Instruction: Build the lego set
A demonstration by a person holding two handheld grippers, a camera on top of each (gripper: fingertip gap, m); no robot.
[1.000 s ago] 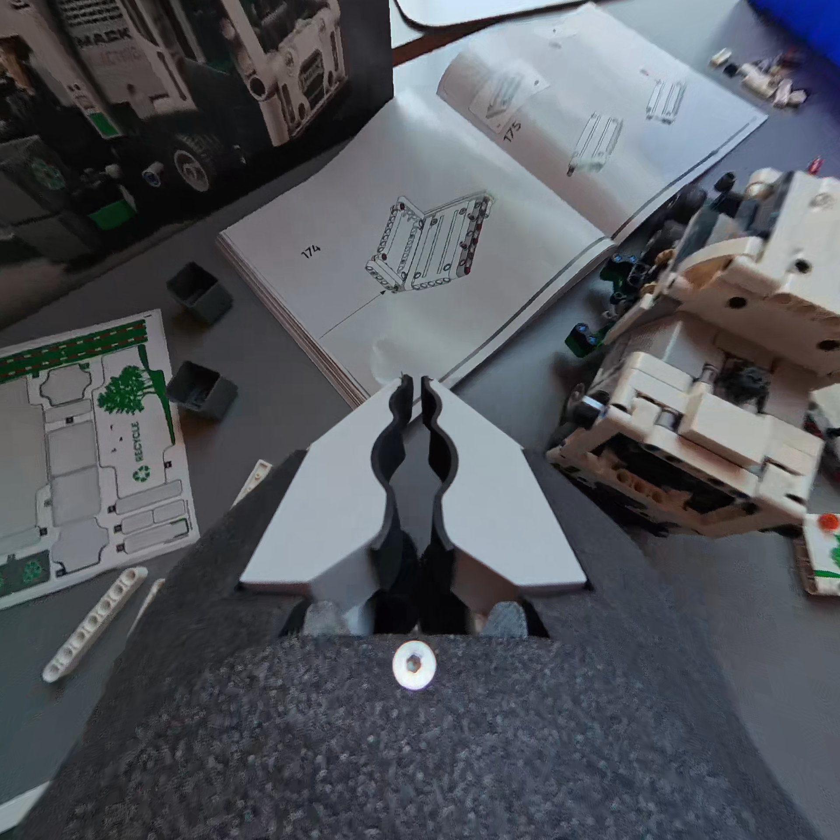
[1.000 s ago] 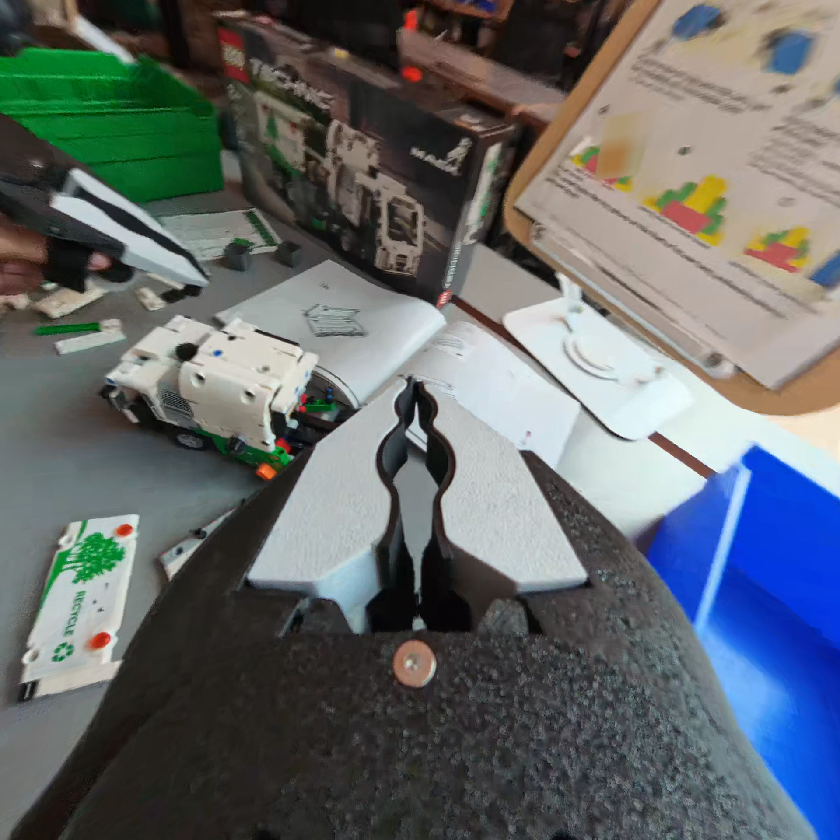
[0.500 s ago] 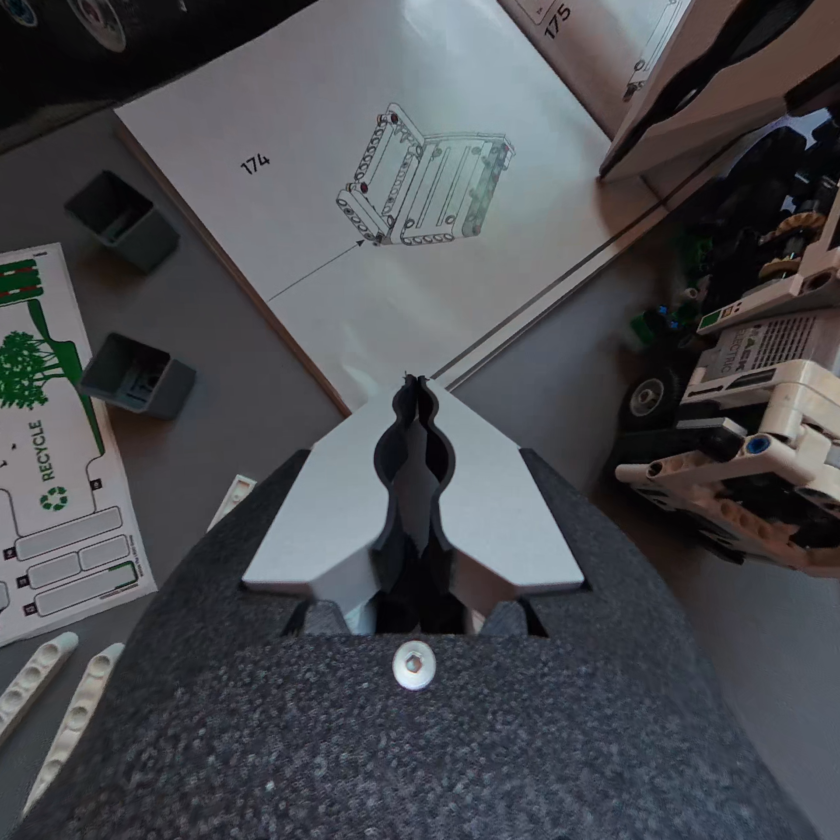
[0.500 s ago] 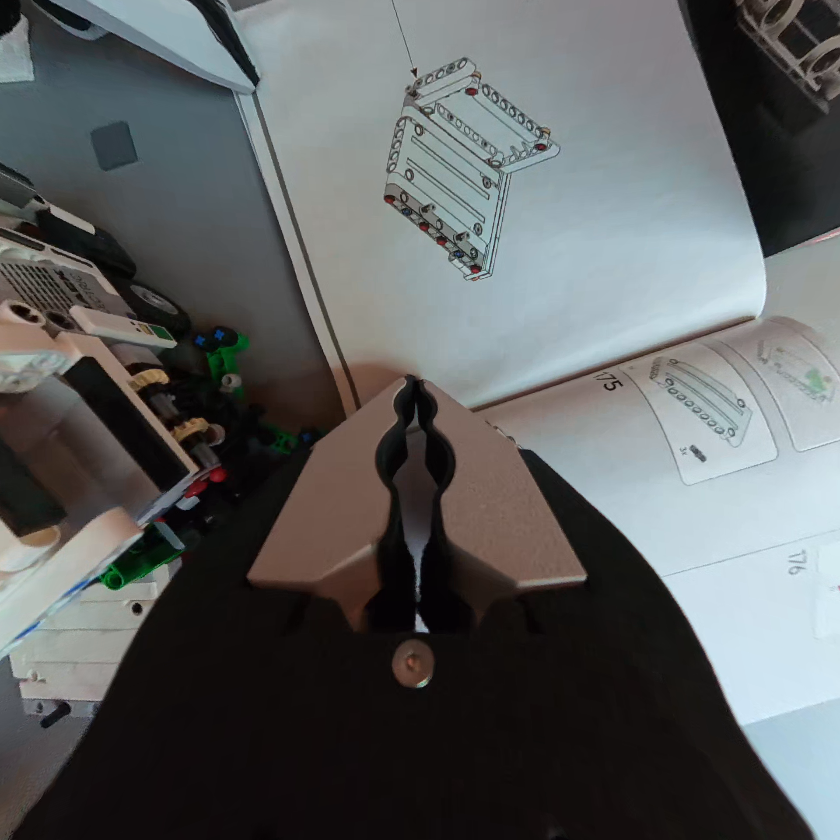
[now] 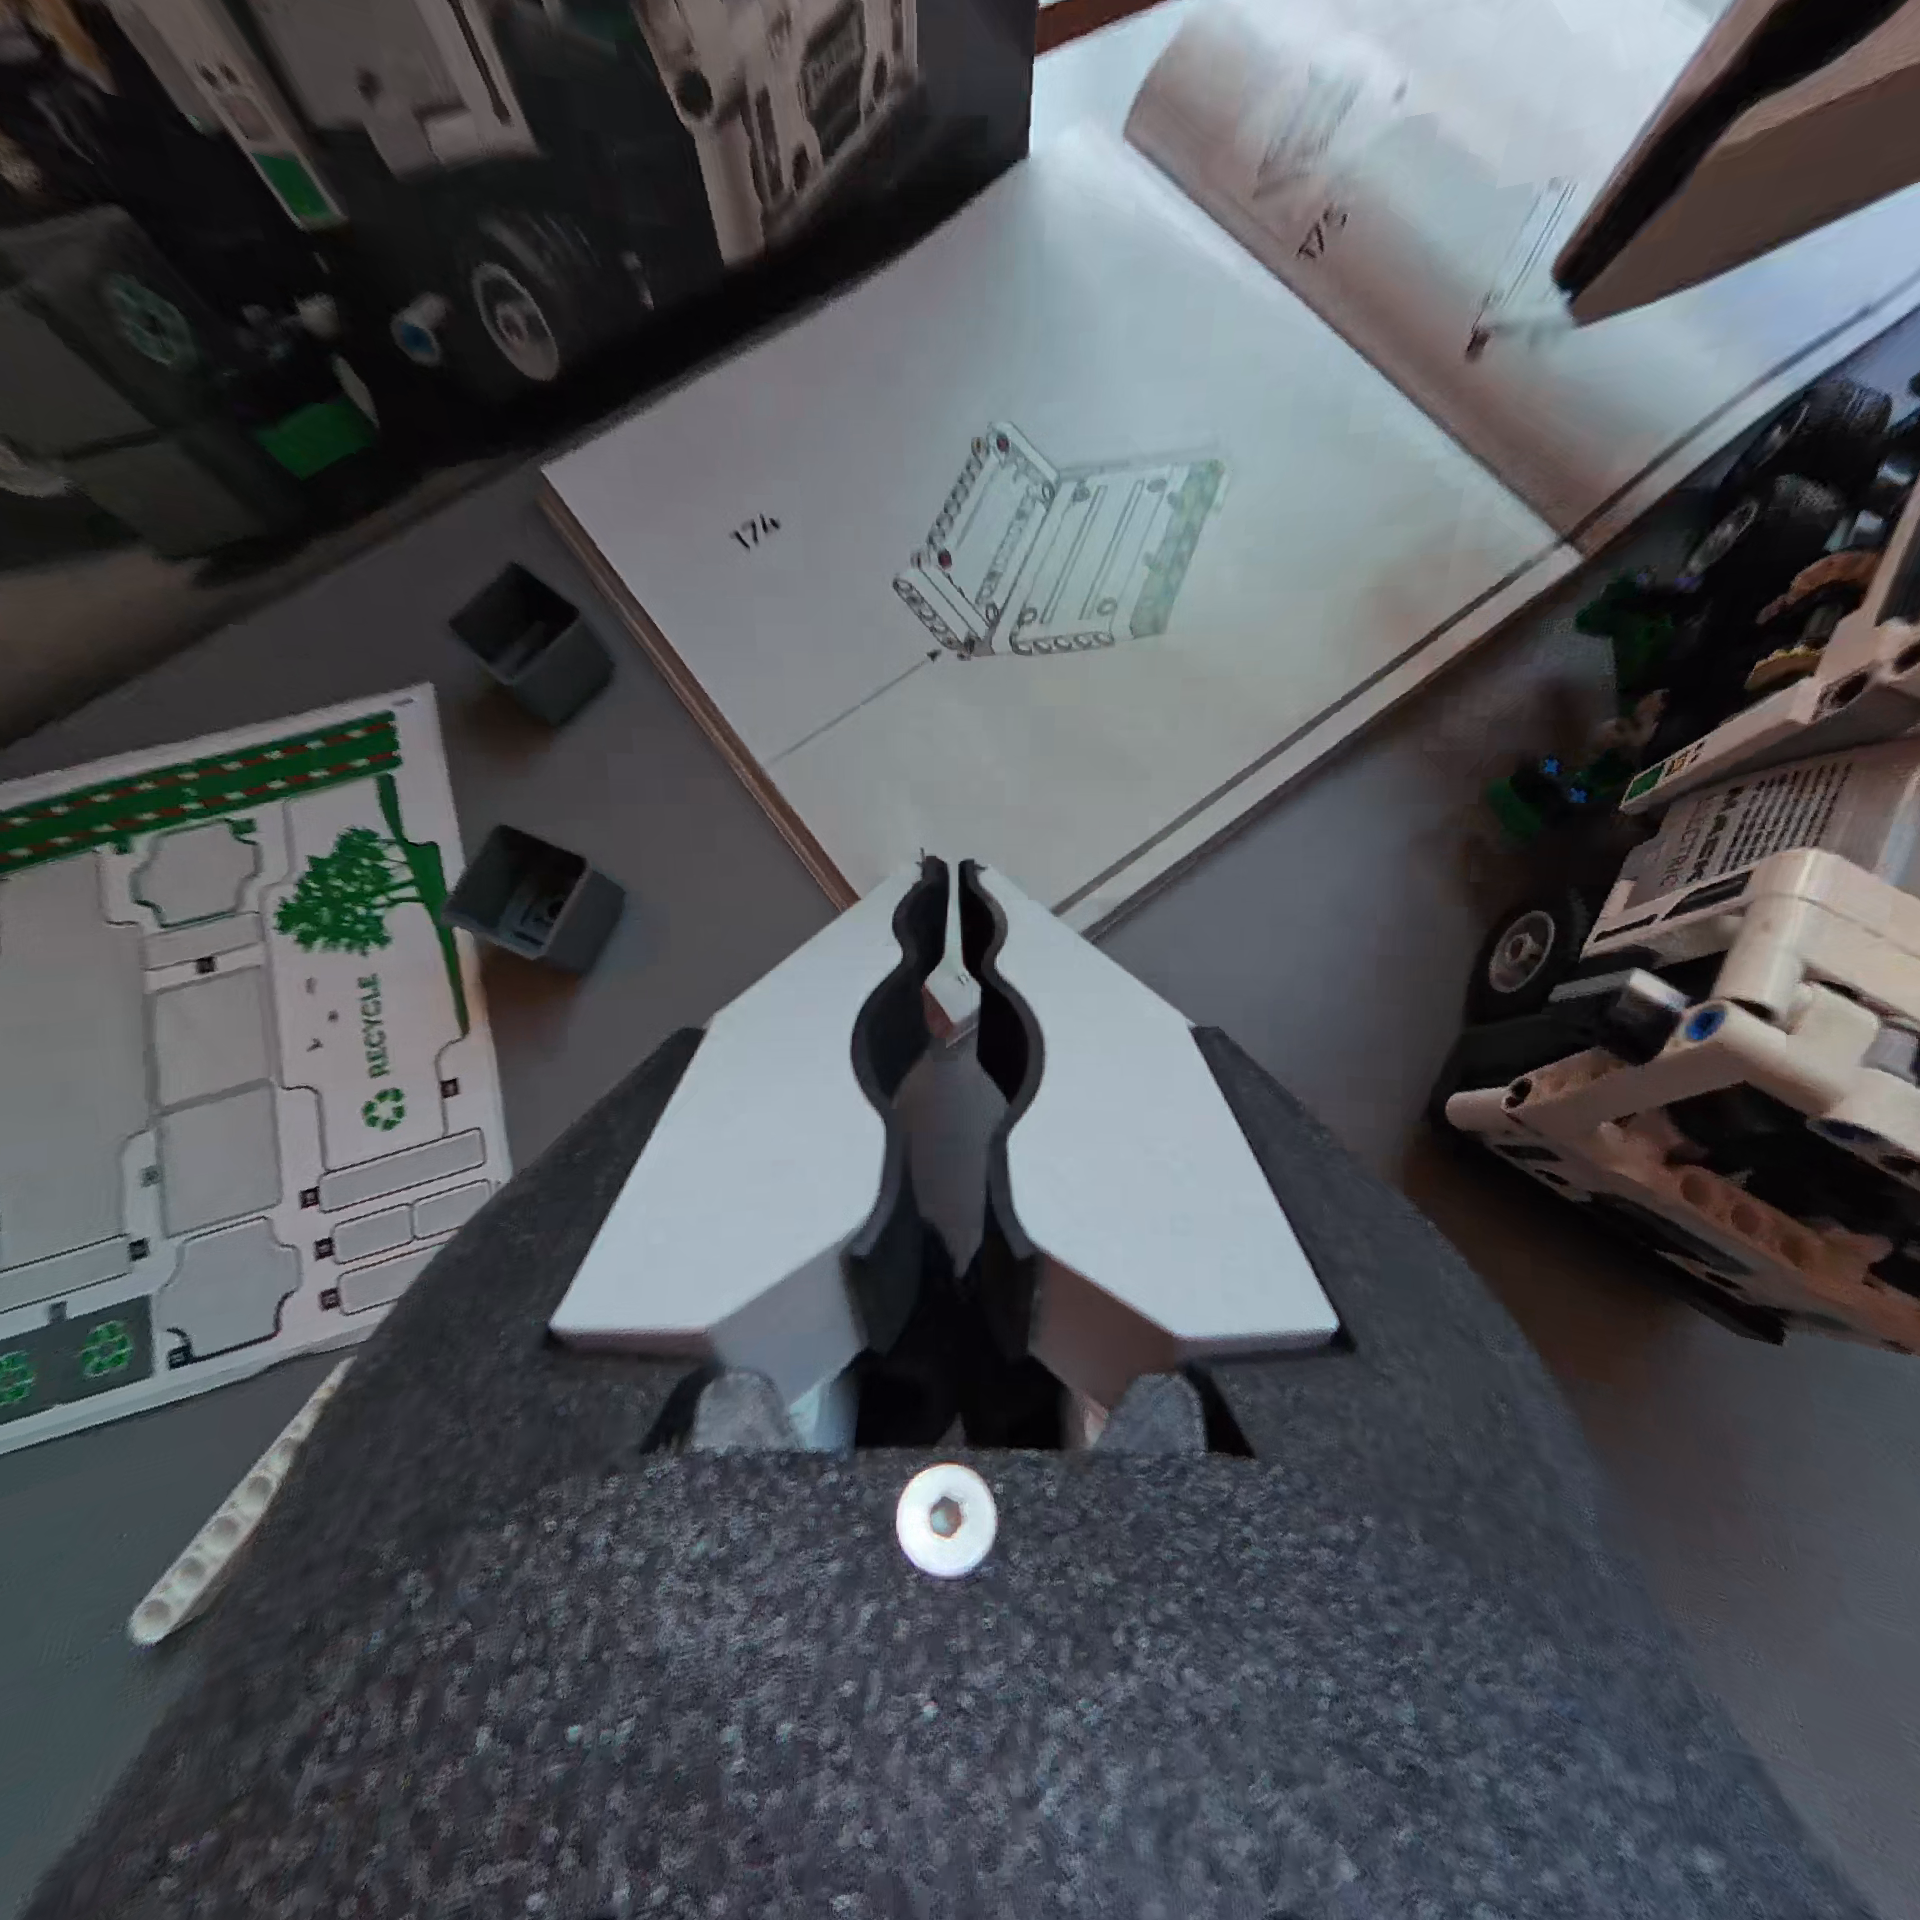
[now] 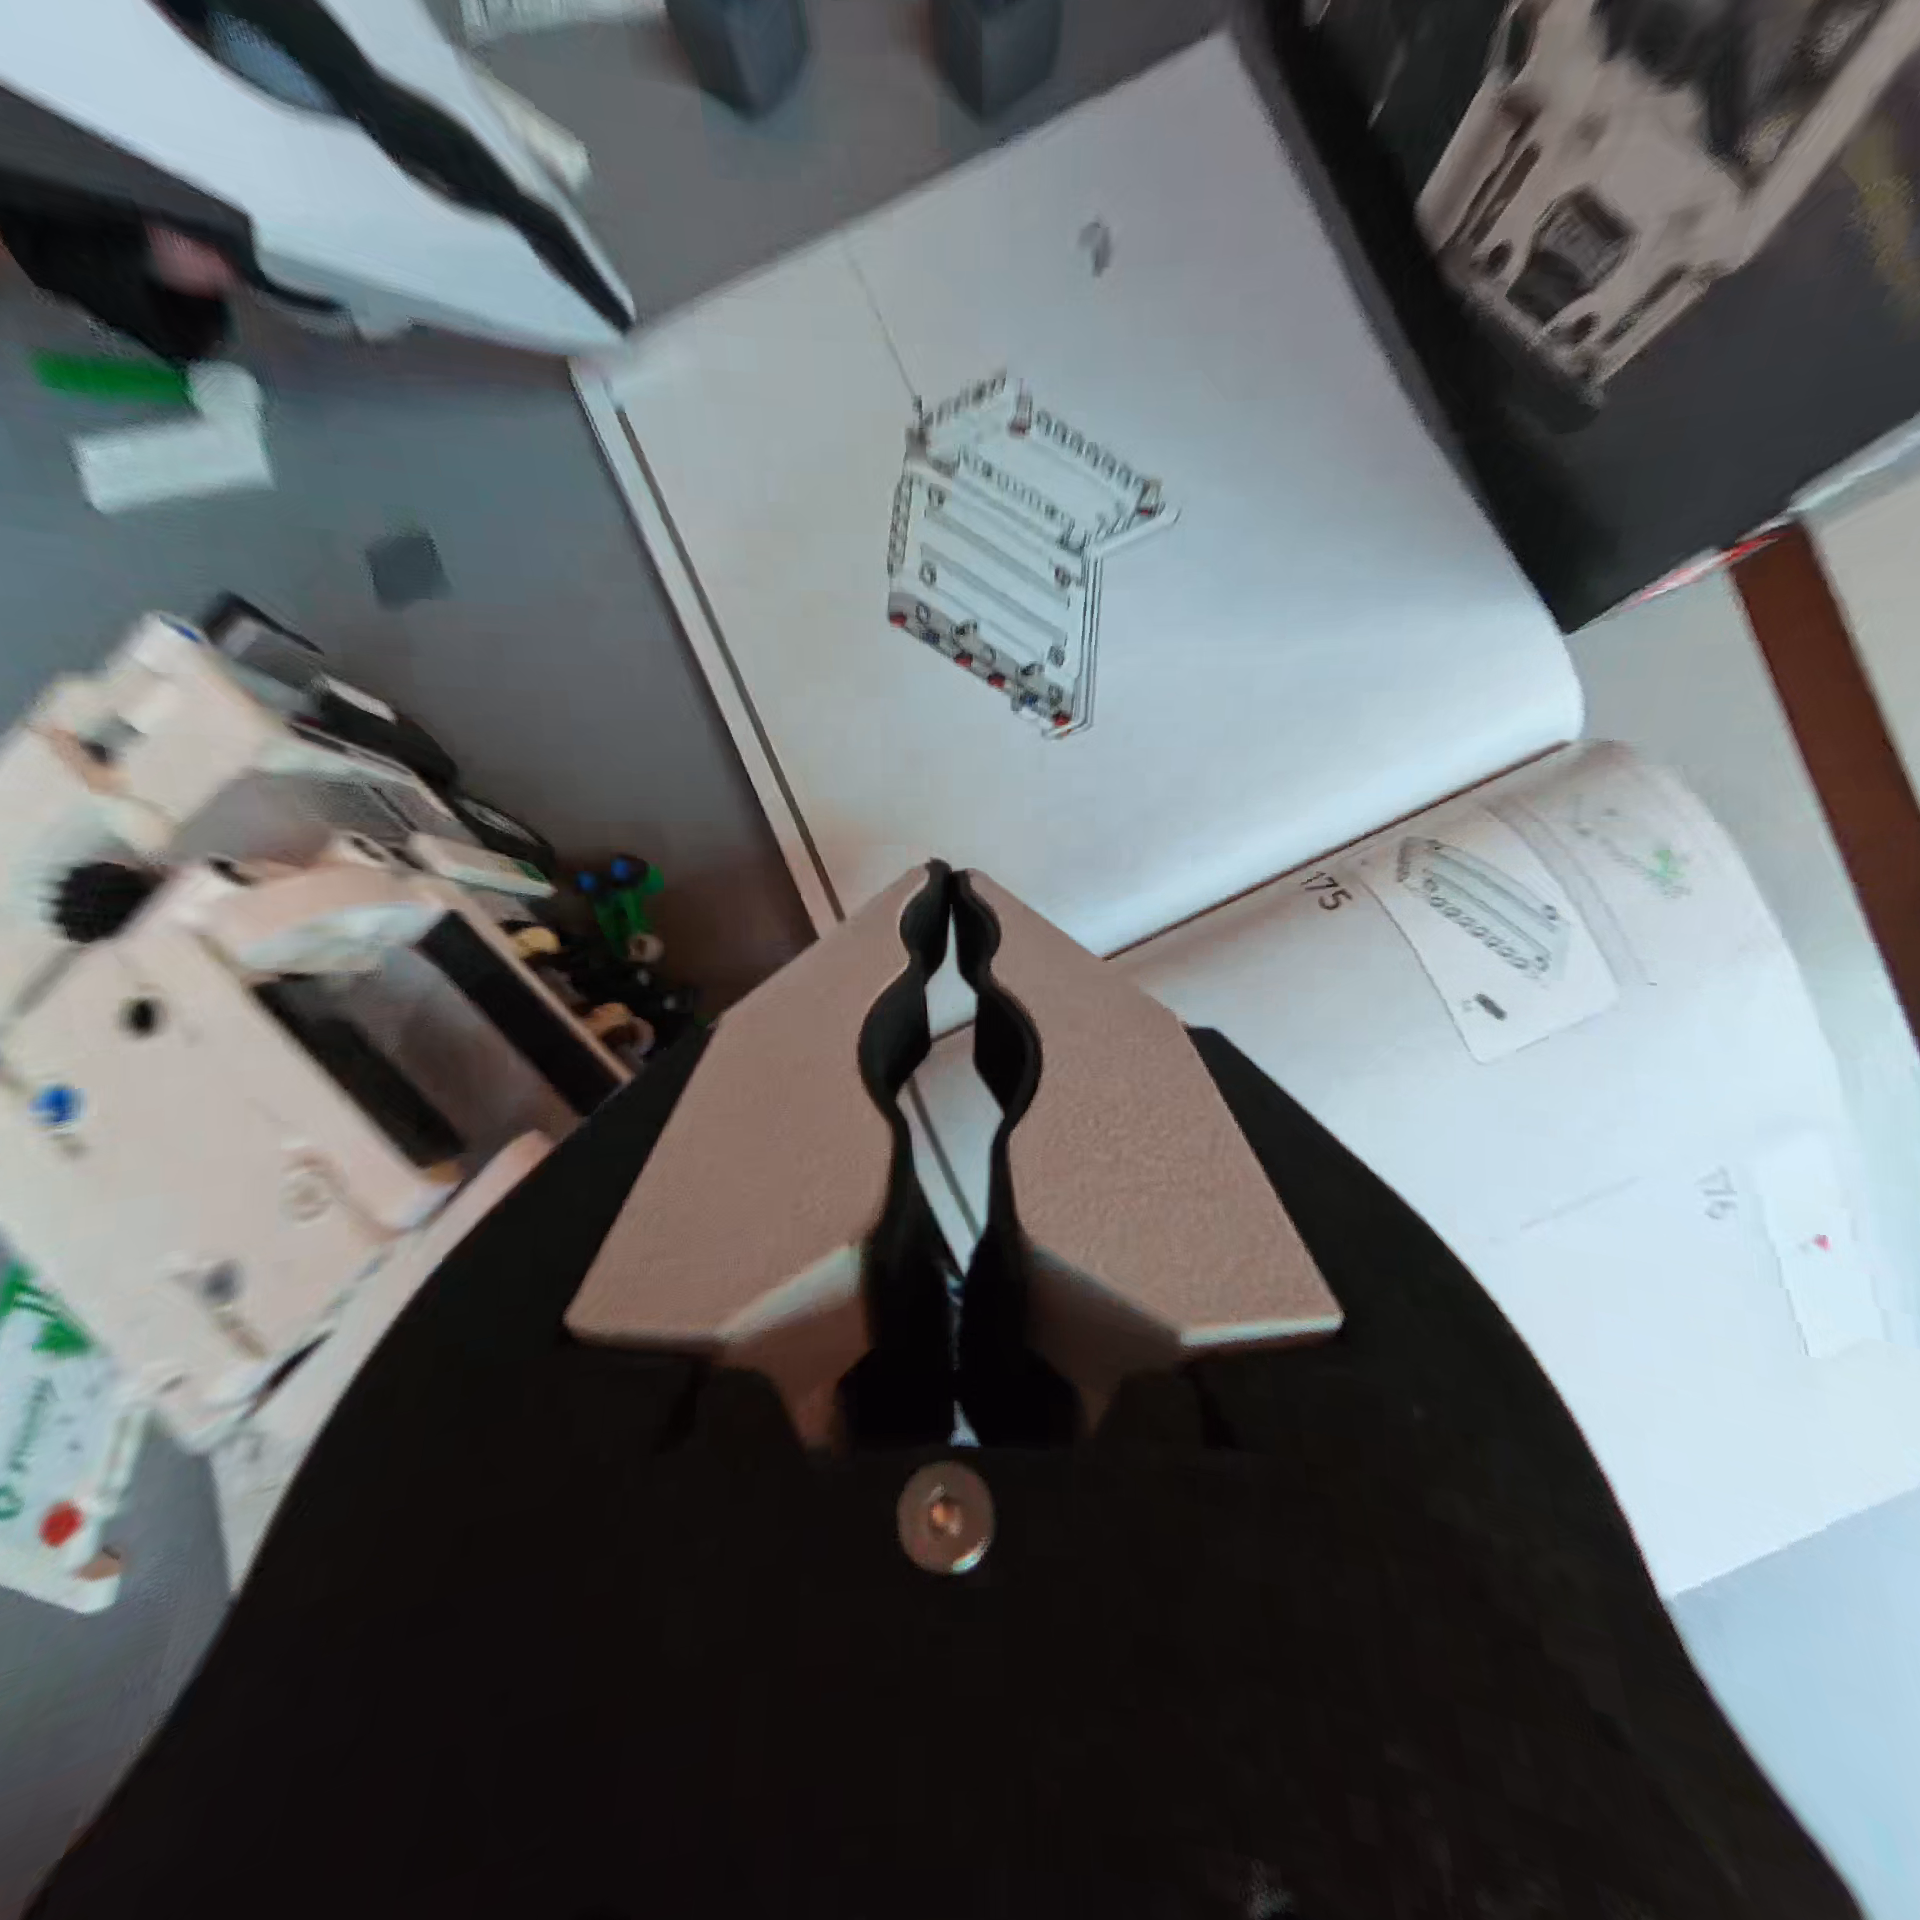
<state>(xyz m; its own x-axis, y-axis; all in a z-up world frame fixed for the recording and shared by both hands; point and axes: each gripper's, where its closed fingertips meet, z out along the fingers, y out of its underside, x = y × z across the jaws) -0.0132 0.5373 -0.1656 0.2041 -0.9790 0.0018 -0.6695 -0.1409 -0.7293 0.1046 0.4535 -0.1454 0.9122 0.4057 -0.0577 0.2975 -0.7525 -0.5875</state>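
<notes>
My left gripper (image 5: 948,873) hangs over the near corner of an open instruction booklet (image 5: 1039,343). Its tips stand a narrow slit apart with nothing between them, and the booklet's corner shows below through the gap. My right gripper (image 6: 943,881) is shut, tips touching, with nothing seen in them, over the same booklet (image 6: 1247,436) near its spine. Each gripper also shows in the other's view: the right one (image 5: 1745,156) at the top right, the left one (image 6: 416,187) at the top left. A white brick-built truck model (image 5: 1714,987) stands right of the left gripper and left of the right gripper (image 6: 208,987).
A sticker sheet (image 5: 208,987), two small grey bins (image 5: 530,644) (image 5: 535,904) and a white holed beam (image 5: 239,1507) lie to the left on the grey table (image 5: 1299,987). The dark product box (image 5: 468,156) stands behind the booklet. A green-and-white panel (image 6: 42,1455) lies at the left edge. There is about 15 centimeters between the tips of the two grippers.
The left gripper has pulled up and back from the booklet's corner, and its tips went from touching to slightly apart. The right gripper also drew back a little and stays shut.
</notes>
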